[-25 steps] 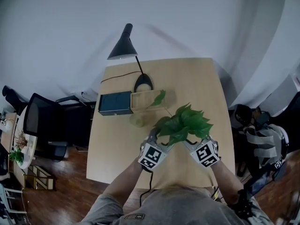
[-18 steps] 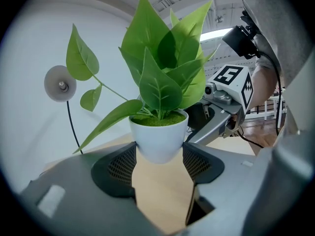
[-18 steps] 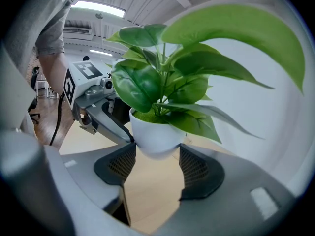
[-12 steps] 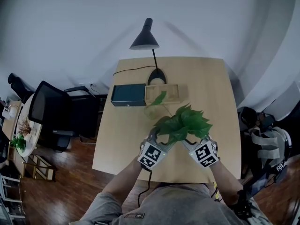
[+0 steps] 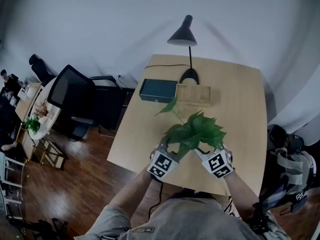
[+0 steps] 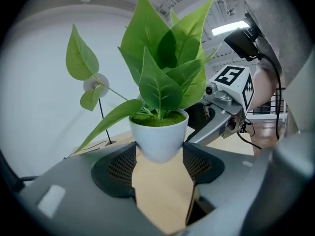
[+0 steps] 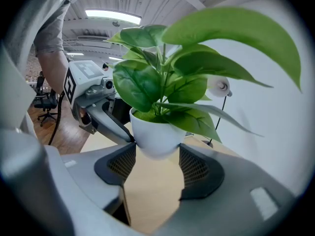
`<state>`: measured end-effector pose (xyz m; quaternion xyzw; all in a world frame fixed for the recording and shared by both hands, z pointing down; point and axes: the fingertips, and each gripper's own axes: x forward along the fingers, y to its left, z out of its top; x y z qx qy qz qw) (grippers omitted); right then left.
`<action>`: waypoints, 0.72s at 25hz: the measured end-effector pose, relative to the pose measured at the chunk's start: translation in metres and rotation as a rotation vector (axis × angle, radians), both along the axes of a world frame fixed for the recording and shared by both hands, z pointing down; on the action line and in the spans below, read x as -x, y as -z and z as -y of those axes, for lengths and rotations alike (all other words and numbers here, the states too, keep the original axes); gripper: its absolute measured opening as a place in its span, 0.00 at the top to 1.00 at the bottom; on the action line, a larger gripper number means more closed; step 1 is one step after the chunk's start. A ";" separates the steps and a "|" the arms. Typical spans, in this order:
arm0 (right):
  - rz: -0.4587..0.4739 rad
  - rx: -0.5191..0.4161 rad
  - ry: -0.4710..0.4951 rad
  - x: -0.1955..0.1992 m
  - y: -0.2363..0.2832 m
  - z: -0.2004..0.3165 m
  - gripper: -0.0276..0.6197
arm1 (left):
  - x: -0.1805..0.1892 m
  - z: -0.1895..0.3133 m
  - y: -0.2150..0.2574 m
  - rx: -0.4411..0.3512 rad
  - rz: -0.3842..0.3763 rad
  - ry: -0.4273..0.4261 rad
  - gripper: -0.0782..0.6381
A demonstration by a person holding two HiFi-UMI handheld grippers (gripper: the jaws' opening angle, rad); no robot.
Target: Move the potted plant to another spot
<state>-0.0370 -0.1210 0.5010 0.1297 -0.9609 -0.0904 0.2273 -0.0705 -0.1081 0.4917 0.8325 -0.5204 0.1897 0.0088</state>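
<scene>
head view shows the plant [image 5: 195,132] above the near part of the surface [image 5: 240,99], its pot [image 6: 158,137] grasped by both the left gripper [image 6: 157,157] and the right gripper [image 7: 156,155].

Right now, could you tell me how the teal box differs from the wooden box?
The teal box is dark; the wooden box is pale. The teal box lies nearer the table's left edge; the wooden box sits by the lamp base. Both are rectangular and lie side by side.
</scene>
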 end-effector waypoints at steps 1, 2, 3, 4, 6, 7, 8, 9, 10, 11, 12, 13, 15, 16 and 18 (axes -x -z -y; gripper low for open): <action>0.001 0.005 0.014 0.003 -0.002 -0.005 0.52 | 0.003 -0.005 -0.002 0.007 0.001 0.014 0.49; 0.000 0.009 0.026 0.006 -0.004 -0.009 0.52 | 0.006 -0.010 -0.004 0.012 0.002 0.028 0.48; -0.002 0.012 0.036 0.009 -0.006 -0.012 0.52 | 0.009 -0.014 -0.006 0.017 0.004 0.041 0.48; -0.007 0.014 0.044 0.011 -0.007 -0.014 0.52 | 0.012 -0.017 -0.007 0.021 0.006 0.052 0.49; -0.014 0.019 0.053 0.017 -0.009 -0.022 0.52 | 0.018 -0.026 -0.010 0.030 0.005 0.066 0.49; -0.015 0.022 0.056 0.020 -0.011 -0.027 0.52 | 0.021 -0.031 -0.011 0.033 0.003 0.068 0.49; -0.014 0.026 0.058 0.024 -0.012 -0.031 0.52 | 0.024 -0.034 -0.012 0.035 0.000 0.066 0.49; -0.013 0.029 0.057 0.027 -0.014 -0.034 0.52 | 0.027 -0.037 -0.013 0.035 -0.002 0.063 0.48; -0.015 0.028 0.054 0.031 -0.015 -0.036 0.52 | 0.031 -0.038 -0.014 0.033 -0.006 0.058 0.49; -0.021 0.023 0.047 0.035 -0.016 -0.037 0.52 | 0.036 -0.039 -0.015 0.032 -0.010 0.052 0.48; -0.028 0.016 0.036 0.039 -0.017 -0.038 0.52 | 0.040 -0.040 -0.017 0.030 -0.013 0.044 0.48; -0.035 0.010 0.023 0.044 -0.018 -0.039 0.52 | 0.045 -0.041 -0.018 0.029 -0.017 0.033 0.49; -0.043 0.010 -0.010 0.052 -0.020 -0.042 0.52 | 0.054 -0.043 -0.021 0.029 -0.022 0.004 0.49; -0.046 0.013 -0.029 0.057 -0.021 -0.045 0.52 | 0.059 -0.045 -0.022 0.031 -0.024 -0.015 0.48; -0.048 0.024 -0.071 0.067 -0.024 -0.052 0.52 | 0.069 -0.050 -0.025 0.038 -0.025 -0.058 0.49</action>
